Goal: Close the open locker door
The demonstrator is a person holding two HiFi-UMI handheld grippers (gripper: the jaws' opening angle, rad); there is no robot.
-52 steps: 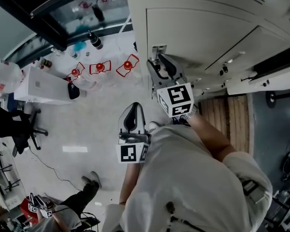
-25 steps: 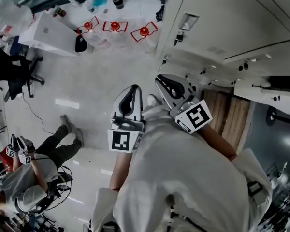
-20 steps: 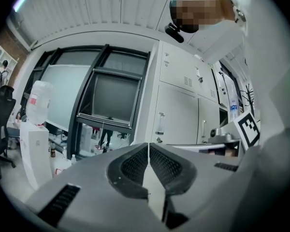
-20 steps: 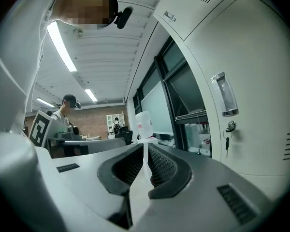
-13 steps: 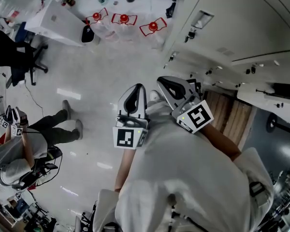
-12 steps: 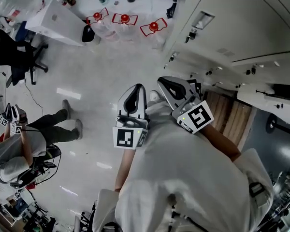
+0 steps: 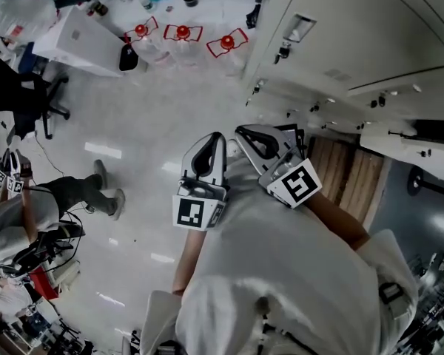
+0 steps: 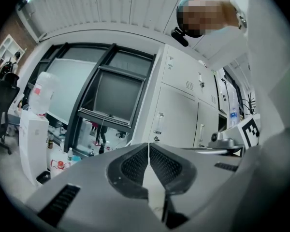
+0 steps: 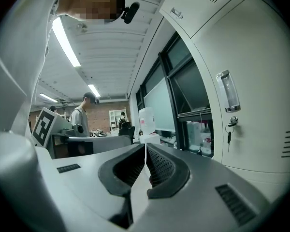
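Note:
The grey locker bank fills the upper right of the head view. Its door (image 7: 318,58) with a clear handle (image 7: 299,28) lies flush with the doors beside it. In the right gripper view the same door (image 9: 251,129) shows its handle (image 9: 230,91) and a key in the lock (image 9: 229,123). My right gripper (image 7: 242,132) is held level near my chest, shut and empty (image 9: 145,146), a short way off the lockers. Just left of it, my left gripper (image 7: 213,139) is also shut on nothing (image 8: 148,147). Neither gripper touches the door.
A white water dispenser (image 7: 81,35) and red-labelled bottle packs (image 7: 181,32) stand on the floor by the window wall. An office chair (image 7: 22,95) and another person (image 7: 29,220) are at the left. A pale panel (image 7: 407,135) juts out from the lockers on the right.
Two seconds ago my right gripper was up at the locker door's edge by the handle. It has drawn back beside the left gripper. The person at the left has shifted.

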